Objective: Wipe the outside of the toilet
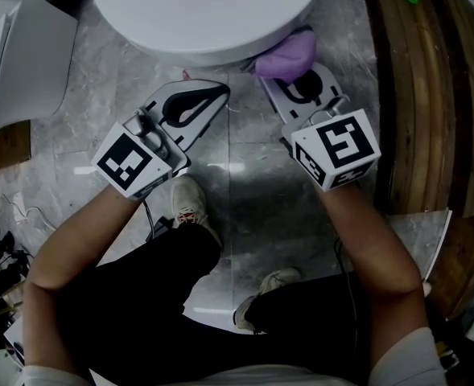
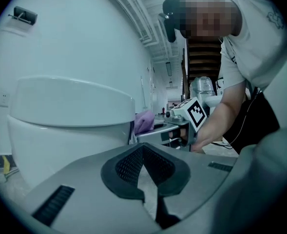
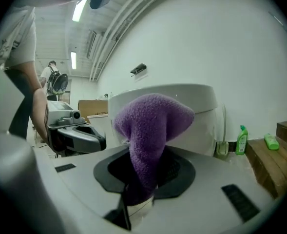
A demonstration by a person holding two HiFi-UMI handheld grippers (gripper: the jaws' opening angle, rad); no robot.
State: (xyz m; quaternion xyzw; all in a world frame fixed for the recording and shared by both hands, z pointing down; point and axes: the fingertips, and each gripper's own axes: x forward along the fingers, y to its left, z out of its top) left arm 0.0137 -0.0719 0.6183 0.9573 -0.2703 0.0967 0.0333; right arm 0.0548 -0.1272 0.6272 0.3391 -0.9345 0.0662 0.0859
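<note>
— What is held by the right gripper [image 1: 283, 79]?
— A purple cloth [image 3: 150, 126] is clamped between its jaws. Most of the cloth is bunched up beyond the jaw tips.
— And where is the toilet [image 1: 204, 14] to be found?
— Directly ahead of both grippers. Its white bowl is met just past the cloth, which in the head view is tucked under the bowl's edge. Whether the cloth is pressed onto the bowl cannot be told.
— How is the left gripper [image 1: 220, 92] set?
— Its jaws are brought together at the tips, and nothing is held between them. It is carried beside the right gripper, on that gripper's left, with its tips just short of the bowl.
— What else is seen?
— A green bottle [image 3: 241, 140] is stood off to the right of the right gripper, next to wooden steps [image 3: 279, 155]. A grey marble floor [image 1: 245, 191] is seen beneath both grippers.
</note>
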